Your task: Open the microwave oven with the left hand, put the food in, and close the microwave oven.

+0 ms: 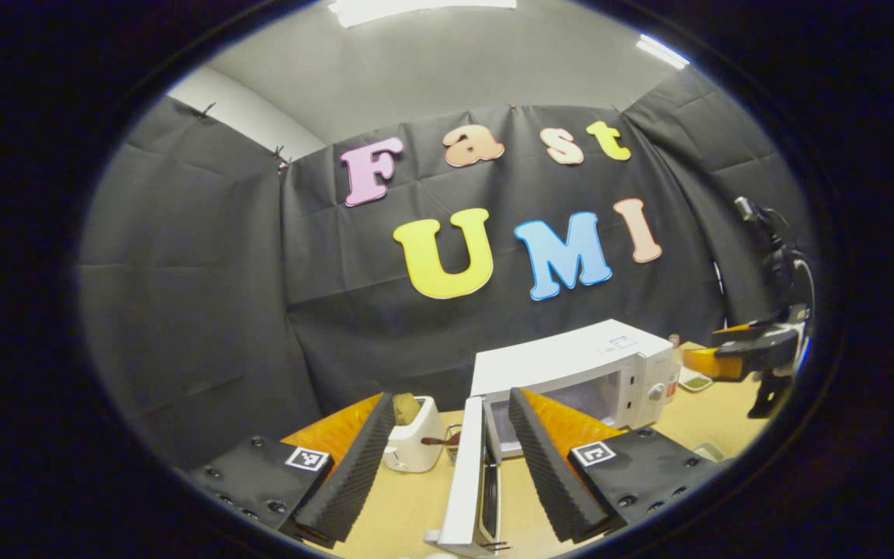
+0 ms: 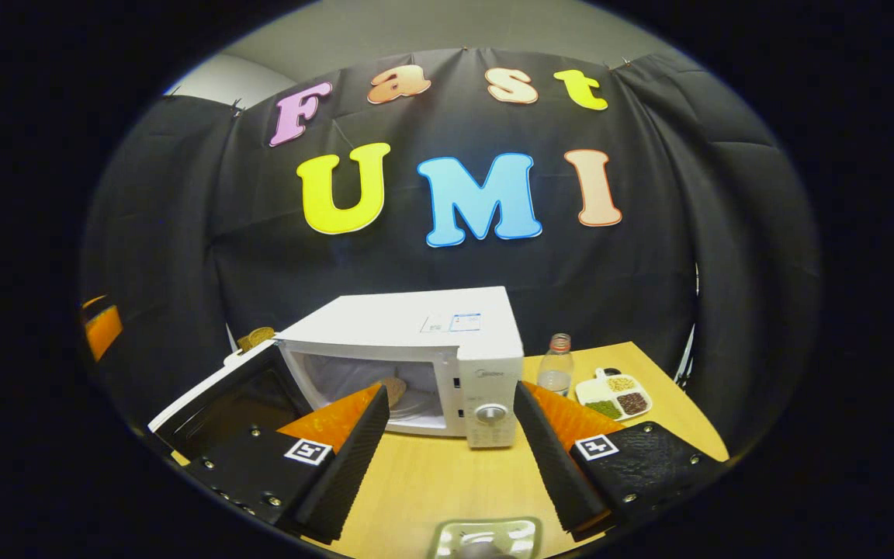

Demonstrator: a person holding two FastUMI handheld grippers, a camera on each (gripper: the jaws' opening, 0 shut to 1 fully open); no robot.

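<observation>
Left gripper: fingers spread wide, nothing held. Between them, at 6 o'clock in the left gripper view, stands the edge of the swung-out white microwave door, seen end-on, not touched by either finger as far as can be told. Each finger base carries a small square black-and-white tag; no readable text. Past the fingers, at 5 o'clock, the white box-shaped microwave oven sits on the light wooden table, cavity open. At 7 o'clock, a white toaster with a brown slice sticking out of its top. At 3 o'clock the other gripper hangs above the table's far end, well apart from the oven.

Right gripper: fingers also wide apart, empty, pointed level at the oven front. Food: a brown round piece lies inside the cavity, on the turntable. Door hangs open at 8 o'clock. Small logo on the control panel above the round knob, too small to read; a white sticker w/ blue print on the oven top, unreadable. At 4 o'clock, a clear plastic bottle, then a white divided tray of grains & beans. At 6 o'clock, a shiny metal tray at the table's near edge.
</observation>
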